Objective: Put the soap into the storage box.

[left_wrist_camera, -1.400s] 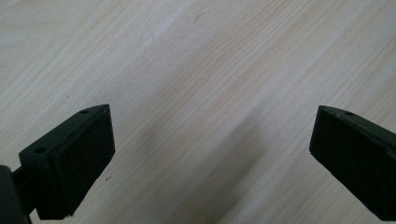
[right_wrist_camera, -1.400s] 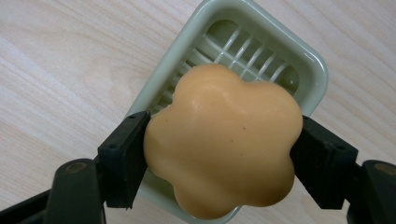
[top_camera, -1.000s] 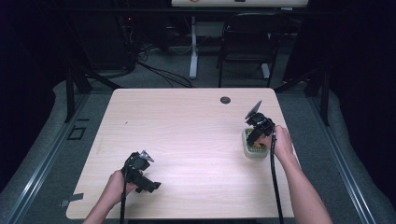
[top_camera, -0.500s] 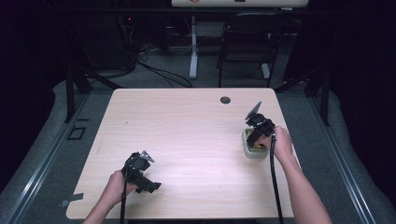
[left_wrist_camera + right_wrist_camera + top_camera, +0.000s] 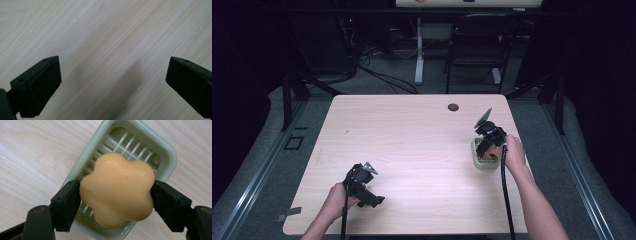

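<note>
Toward seven o'clock on the table (image 5: 412,130), the left gripper (image 5: 371,192) hangs with jaws wide apart over bare wood. Out at three o'clock, the right gripper (image 5: 116,195) clamps a flower-shaped orange soap (image 5: 117,192) just above, perhaps touching, its pale green slatted soap dish (image 5: 165,152). Smooth, rounded lobes could squirt from the pads if squeezed unevenly, or the dish could get dragged. No writing is legible anywhere.

No writing, label, brand or number can be read anywhere — not on the flower-shaped soap (image 5: 117,192), not on the pale green soap dish (image 5: 163,153), not on the wooden table (image 5: 412,130) — and the sign at the top of the high view is too blurred to make out.
</note>
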Demonstrator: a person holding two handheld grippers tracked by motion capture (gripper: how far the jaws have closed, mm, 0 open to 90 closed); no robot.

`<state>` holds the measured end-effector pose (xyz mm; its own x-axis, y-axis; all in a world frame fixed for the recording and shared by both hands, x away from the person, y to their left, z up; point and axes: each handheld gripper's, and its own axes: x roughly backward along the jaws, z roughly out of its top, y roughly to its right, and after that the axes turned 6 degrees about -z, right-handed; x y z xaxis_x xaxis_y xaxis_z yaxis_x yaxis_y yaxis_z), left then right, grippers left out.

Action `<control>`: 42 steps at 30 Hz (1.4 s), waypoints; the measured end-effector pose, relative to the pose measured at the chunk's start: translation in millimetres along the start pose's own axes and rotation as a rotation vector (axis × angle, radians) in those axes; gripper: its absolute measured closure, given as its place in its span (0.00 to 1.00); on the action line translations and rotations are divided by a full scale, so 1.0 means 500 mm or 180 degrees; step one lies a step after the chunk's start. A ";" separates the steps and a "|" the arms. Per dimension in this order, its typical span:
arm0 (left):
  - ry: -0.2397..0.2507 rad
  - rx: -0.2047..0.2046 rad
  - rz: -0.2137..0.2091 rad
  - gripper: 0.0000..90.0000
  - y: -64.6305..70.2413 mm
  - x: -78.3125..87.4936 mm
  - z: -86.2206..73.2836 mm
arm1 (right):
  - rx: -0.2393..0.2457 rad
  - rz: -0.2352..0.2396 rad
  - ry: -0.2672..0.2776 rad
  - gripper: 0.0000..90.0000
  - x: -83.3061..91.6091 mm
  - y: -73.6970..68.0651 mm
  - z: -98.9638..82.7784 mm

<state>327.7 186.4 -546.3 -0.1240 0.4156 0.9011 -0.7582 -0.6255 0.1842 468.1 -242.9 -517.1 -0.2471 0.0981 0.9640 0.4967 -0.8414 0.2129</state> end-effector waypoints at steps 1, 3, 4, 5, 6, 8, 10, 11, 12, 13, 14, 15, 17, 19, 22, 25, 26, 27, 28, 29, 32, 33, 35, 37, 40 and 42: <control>0.0000 -0.0001 0.0000 0.00 0.000 0.000 0.000 | -0.0011 0.0006 0.0014 0.29 0.001 0.000 -0.001; 0.0001 -0.0001 -0.0001 0.00 0.000 0.000 0.000 | -0.0010 0.0007 0.0024 0.29 0.008 0.001 -0.003; 0.0003 -0.0002 0.0004 0.00 0.000 0.000 0.000 | -0.0021 -0.0004 0.0052 0.28 0.012 0.001 -0.005; 0.0003 -0.0002 0.0004 0.00 0.000 0.000 0.000 | 0.0061 -0.0013 -0.0027 0.27 0.019 0.004 -0.003; 0.0010 -0.0001 0.0009 0.00 0.001 0.000 0.000 | -0.0029 -0.0012 0.0084 0.27 0.020 0.000 -0.007; 0.0010 -0.0001 0.0015 0.00 0.001 0.000 0.000 | -0.0060 0.0024 0.0136 0.26 0.022 -0.001 -0.008; 0.0011 0.0002 0.0013 0.00 0.002 0.000 0.000 | -0.0014 0.0005 0.0152 0.24 0.041 -0.002 -0.012; 0.0008 0.0003 0.0012 0.00 0.002 0.000 0.000 | 0.0003 0.0004 0.0152 0.23 0.043 -0.002 -0.012; 0.0008 0.0003 0.0012 0.00 0.002 0.000 0.000 | 0.0003 0.0004 0.0152 0.23 0.043 -0.002 -0.012; 0.0010 0.0001 0.0014 0.00 0.002 0.000 0.001 | 0.0041 0.0043 0.0151 0.23 0.052 -0.004 -0.016; 0.0011 -0.0001 0.0013 0.00 0.002 0.000 0.001 | -0.0002 0.0099 0.0189 0.23 0.055 -0.006 -0.019; 0.0010 0.0000 0.0013 0.00 0.002 0.000 0.001 | 0.0033 0.0136 0.0166 0.22 0.060 -0.006 -0.020; 0.0007 -0.0001 0.0012 0.00 0.002 -0.001 0.001 | -0.0015 0.0182 0.0227 0.21 0.061 -0.009 -0.022; 0.0012 0.0001 0.0012 0.00 0.002 0.000 0.001 | 0.0078 0.0173 0.0178 0.17 0.075 -0.011 -0.025; 0.0006 0.0008 0.0001 0.00 0.001 -0.001 0.001 | 0.0091 0.0209 0.0208 0.16 0.086 -0.014 -0.030; 0.0011 0.0009 0.0002 0.00 0.001 -0.001 0.001 | 0.0142 0.0298 0.0189 0.13 0.097 -0.015 -0.037; 0.0011 0.0009 0.0002 0.00 0.001 -0.001 0.001 | 0.0082 0.0328 0.0253 0.12 0.097 -0.018 -0.041; 0.0007 0.0012 0.0002 0.00 0.001 -0.001 0.001 | 0.0084 0.0319 0.0264 0.11 0.100 -0.018 -0.044; 0.0007 0.0012 0.0002 0.00 0.001 -0.001 0.001 | 0.0119 0.0317 0.0237 0.10 0.104 -0.018 -0.046; 0.0007 0.0013 -0.0004 0.00 0.001 -0.001 0.001 | 0.0119 0.0317 0.0237 0.10 0.104 -0.018 -0.046; -0.0002 0.0014 0.0003 0.00 0.001 -0.003 0.001 | 0.0145 0.0329 0.0235 0.09 0.113 -0.018 -0.055; -0.0009 0.0011 0.0011 0.00 0.001 -0.003 0.001 | 0.0072 0.0349 0.0331 0.08 0.118 -0.020 -0.063; -0.0002 0.0006 0.0027 0.00 0.003 -0.002 0.001 | 0.0111 0.0354 0.0326 0.07 0.125 -0.019 -0.068; -0.0006 0.0007 0.0031 0.00 0.002 -0.002 0.001 | 0.0135 0.0350 0.0354 0.07 0.127 -0.024 -0.075; -0.0003 0.0010 0.0019 0.00 0.001 -0.002 0.000 | 0.0211 0.0330 0.0335 0.06 0.131 -0.033 -0.085; -0.0008 0.0015 0.0014 0.00 0.001 -0.002 0.000 | 0.0228 0.0313 0.0392 0.06 0.132 -0.040 -0.095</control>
<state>327.6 185.4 -547.1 -0.1257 0.4111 0.9029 -0.7545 -0.6305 0.1820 402.4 -244.6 -465.1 -0.2924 -0.0524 0.9549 0.5804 -0.8033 0.1336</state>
